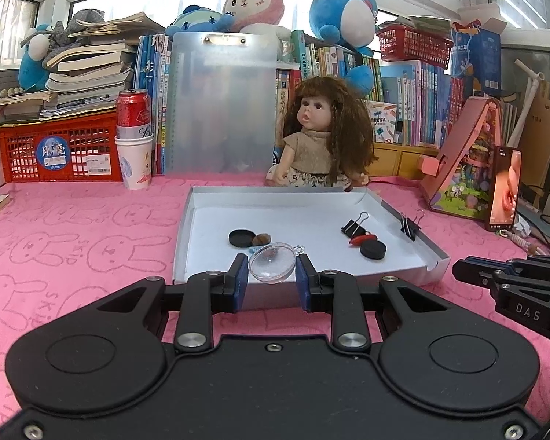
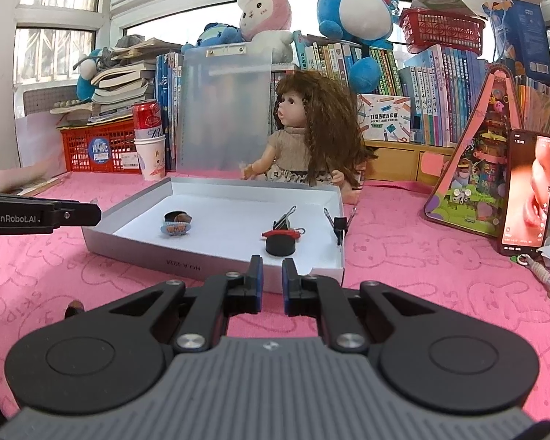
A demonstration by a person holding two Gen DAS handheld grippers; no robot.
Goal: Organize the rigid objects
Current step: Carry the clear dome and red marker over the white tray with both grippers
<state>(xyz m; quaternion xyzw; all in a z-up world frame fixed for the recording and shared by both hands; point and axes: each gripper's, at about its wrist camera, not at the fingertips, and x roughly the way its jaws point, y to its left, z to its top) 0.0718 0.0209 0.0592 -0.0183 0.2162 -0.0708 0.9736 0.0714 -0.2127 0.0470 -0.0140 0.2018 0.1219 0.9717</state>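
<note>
A shallow white tray (image 1: 403, 269) lies on the pink cloth. In it are two black discs (image 1: 242, 237) (image 1: 373, 249), a brown nut-like piece (image 1: 263, 239), a red piece (image 1: 363, 238) and a black binder clip (image 1: 355, 224). Another clip (image 1: 410, 225) sits on the tray's right wall. My left gripper (image 1: 271, 269) hangs over the tray's near wall, shut on a clear plastic dome (image 1: 273, 264) pressed between its blue pads. My right gripper (image 2: 272, 267) is shut with nothing in it, just short of the tray's near corner (image 2: 326, 271). It also shows at the right edge of the left wrist view.
A doll (image 1: 321, 139) sits right behind the tray, beside an upright clear clipboard (image 1: 222, 102). A red can stacked on paper cups (image 1: 135, 139) and a red crate (image 1: 58, 150) stand at the back left. A propped phone (image 1: 504, 189) and a pink toy house (image 1: 465, 161) stand on the right.
</note>
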